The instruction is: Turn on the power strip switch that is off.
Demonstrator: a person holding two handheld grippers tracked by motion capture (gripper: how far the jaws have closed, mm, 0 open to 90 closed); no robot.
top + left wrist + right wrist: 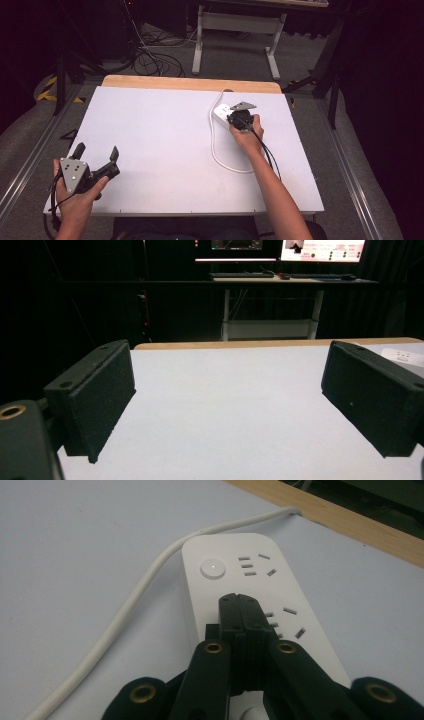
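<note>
Two grippers in play: my right gripper [240, 602], jaws pressed together on nothing, hovers over the power strip [250, 587] at the table's [165, 150] far right, its button [212, 568] seemingly unpressed, while my left gripper [96, 151] idles wide open.

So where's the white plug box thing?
The white power strip lies at the far right of the table in the high view, near the wooden back edge, with the right tool shut just above it and its cord looping toward the person.
</note>
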